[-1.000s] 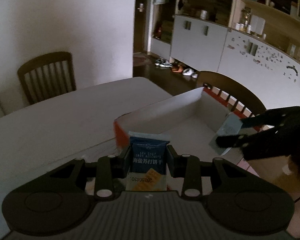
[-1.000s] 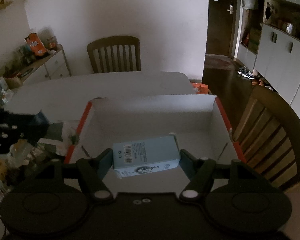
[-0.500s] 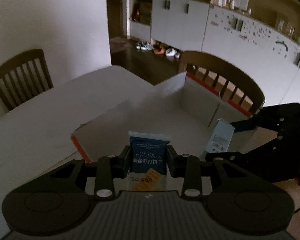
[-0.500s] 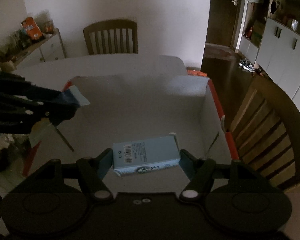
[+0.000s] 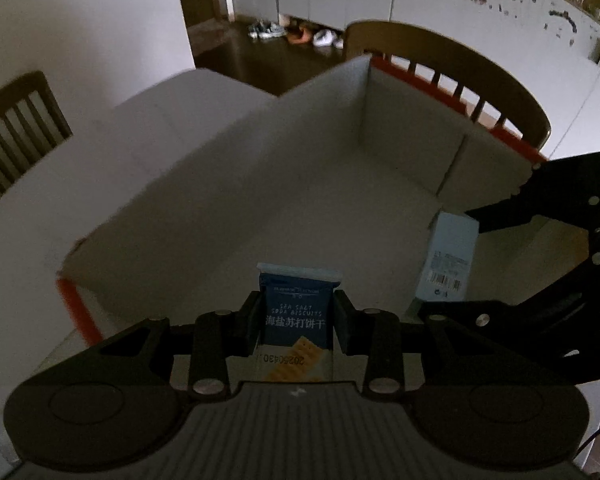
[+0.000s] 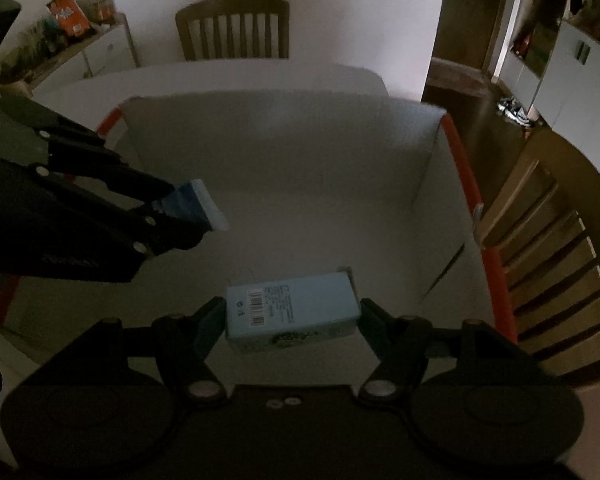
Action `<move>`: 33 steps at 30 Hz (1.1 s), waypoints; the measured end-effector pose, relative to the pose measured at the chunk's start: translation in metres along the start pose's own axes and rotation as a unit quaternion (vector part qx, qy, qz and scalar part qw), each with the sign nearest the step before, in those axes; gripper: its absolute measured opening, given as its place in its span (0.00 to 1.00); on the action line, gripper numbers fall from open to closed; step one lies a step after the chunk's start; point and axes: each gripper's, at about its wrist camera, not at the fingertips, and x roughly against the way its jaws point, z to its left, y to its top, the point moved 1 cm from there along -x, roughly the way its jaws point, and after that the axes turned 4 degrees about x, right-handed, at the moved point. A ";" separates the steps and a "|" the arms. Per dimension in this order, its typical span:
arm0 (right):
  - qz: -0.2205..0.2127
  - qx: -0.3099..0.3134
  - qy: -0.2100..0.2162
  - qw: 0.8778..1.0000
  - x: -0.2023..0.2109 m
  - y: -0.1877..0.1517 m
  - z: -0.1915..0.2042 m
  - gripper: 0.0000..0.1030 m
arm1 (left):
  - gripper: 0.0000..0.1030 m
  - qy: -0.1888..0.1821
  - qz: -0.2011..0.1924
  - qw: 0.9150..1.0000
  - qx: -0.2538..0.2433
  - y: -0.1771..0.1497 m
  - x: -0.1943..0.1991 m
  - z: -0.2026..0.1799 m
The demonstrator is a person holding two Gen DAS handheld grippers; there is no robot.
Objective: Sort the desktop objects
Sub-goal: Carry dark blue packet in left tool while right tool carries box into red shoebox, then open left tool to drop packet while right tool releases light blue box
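A dim dining room held a white table [image 6: 260,76] with wooden chairs [image 6: 234,26]. Over the orange-edged white box [image 6: 456,148], the left gripper [image 5: 296,316] clamped a sea salt soda biscuit packet [image 5: 298,312]; at its 3 o'clock the right gripper [image 6: 292,312] clamped a pale blue carton [image 6: 292,310]. The box floor below lay bare.

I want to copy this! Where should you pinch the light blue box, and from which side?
Pinch the light blue box at its two short ends, coming from above, as the right tool does now. It is long and lies crosswise, so its ends face the fingers over the open white box.
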 end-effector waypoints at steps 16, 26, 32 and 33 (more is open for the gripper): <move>0.045 -0.001 0.006 0.999 -0.025 -0.003 -0.010 0.69 | 0.35 -0.010 0.081 0.997 0.005 0.006 -0.037 -0.002; 0.065 0.004 0.011 0.998 -0.031 0.002 -0.010 0.69 | 0.36 -0.005 0.091 0.996 0.009 0.005 -0.038 -0.003; 0.072 0.003 0.009 0.997 -0.033 -0.001 -0.009 0.71 | 0.42 -0.004 0.070 0.997 0.018 0.003 -0.029 -0.013; 0.070 0.003 0.008 0.998 -0.033 -0.001 -0.009 0.74 | 0.43 -0.002 0.064 0.998 0.019 0.002 -0.027 -0.014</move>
